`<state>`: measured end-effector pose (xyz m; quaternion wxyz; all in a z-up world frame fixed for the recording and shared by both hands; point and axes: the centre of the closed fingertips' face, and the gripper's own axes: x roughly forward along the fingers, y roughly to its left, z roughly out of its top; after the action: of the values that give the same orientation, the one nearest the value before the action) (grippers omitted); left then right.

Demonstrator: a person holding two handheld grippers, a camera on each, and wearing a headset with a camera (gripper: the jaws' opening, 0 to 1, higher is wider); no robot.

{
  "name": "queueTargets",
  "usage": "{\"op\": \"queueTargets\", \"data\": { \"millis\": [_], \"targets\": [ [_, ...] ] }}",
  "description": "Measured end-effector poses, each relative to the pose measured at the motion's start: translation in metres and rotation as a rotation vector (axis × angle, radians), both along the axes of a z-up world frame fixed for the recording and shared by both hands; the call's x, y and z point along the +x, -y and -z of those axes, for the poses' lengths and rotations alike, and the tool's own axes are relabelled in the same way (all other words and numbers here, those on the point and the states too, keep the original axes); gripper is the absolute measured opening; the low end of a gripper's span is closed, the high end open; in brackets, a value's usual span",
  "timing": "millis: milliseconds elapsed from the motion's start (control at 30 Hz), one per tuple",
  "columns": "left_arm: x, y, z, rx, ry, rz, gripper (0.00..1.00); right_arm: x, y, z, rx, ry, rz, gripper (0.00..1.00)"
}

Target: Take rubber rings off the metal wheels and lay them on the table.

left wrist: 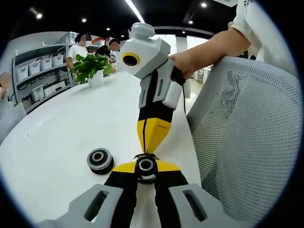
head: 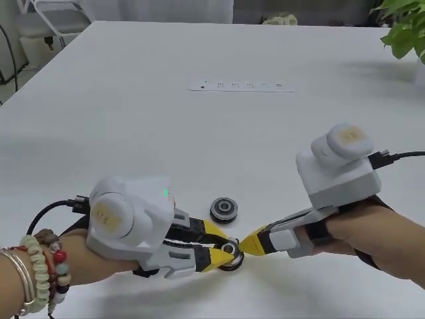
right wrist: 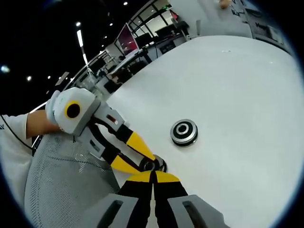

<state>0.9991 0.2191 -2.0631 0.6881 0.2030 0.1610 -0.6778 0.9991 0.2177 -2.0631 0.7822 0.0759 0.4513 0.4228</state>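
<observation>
Item: white tabletop [head: 199, 133], two grippers meeting over one metal wheel at its near edge
Left gripper [head: 219, 247]: tongs clamped on either side of the held wheel [left wrist: 145, 168], low over the tabletop. Right gripper [head: 247, 246]: tongs closed to a point, tips against that wheel's rim; whether they pinch the rubber ring [left wrist: 145, 178] cannot be told. Spare wheel [head: 224, 208]: flat on the tabletop just beyond, ring on. Risks: closed tips may skid off the smooth rubber without catching it; a hard pull could twist the wheel out of the left tongs; a ring stretched and suddenly freed may spring away instead of being laid down
</observation>
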Motion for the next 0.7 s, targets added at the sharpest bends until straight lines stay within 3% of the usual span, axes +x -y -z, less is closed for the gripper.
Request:
{"op": "queueTargets", "data": {
  "millis": [133, 700],
  "targets": [
    [0.0003, 0.0001, -0.0008, -0.002, 0.021, 0.008, 0.08, 0.002, -0.0005, -0.0014, 0.003, 0.008, 0.002, 0.0],
    [0.0012, 0.0005, -0.0002, -0.005, 0.011, 0.004, 0.08, 0.0007, -0.0019, -0.002, 0.006, 0.009, -0.001, 0.0]
  ]
}}
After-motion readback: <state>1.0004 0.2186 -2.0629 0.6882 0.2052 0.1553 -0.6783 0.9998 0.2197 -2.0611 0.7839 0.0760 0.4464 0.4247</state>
